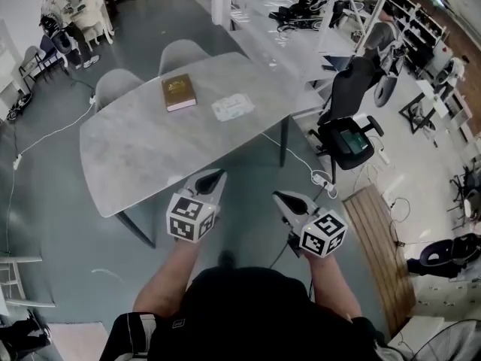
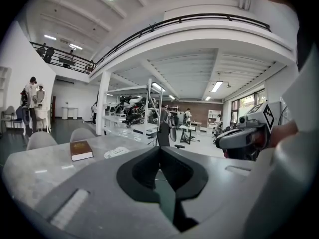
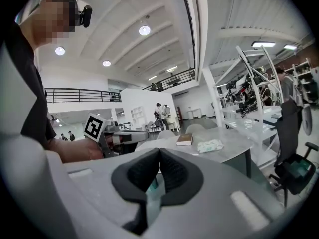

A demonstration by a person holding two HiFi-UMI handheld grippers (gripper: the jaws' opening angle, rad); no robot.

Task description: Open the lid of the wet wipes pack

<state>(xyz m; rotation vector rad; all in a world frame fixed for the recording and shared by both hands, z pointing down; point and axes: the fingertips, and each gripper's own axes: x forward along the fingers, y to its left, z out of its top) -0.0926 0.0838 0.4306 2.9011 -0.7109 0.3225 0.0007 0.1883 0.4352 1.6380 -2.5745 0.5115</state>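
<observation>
The wet wipes pack (image 1: 232,107) lies flat on the grey table (image 1: 143,156), toward its far right side, with its lid down; it also shows in the right gripper view as a pale pack (image 3: 210,145) and in the left gripper view (image 2: 116,152). My left gripper (image 1: 214,177) hovers at the table's near edge, jaws shut and empty. My right gripper (image 1: 282,198) is off the table's near right, over the floor, also shut with nothing in it. Both are well short of the pack.
A brown book (image 1: 178,92) lies left of the pack. Two grey chairs (image 1: 180,53) stand behind the table. A black office chair (image 1: 349,130) and a cable with a power strip (image 1: 325,180) sit to the right. People stand at far left (image 1: 60,17).
</observation>
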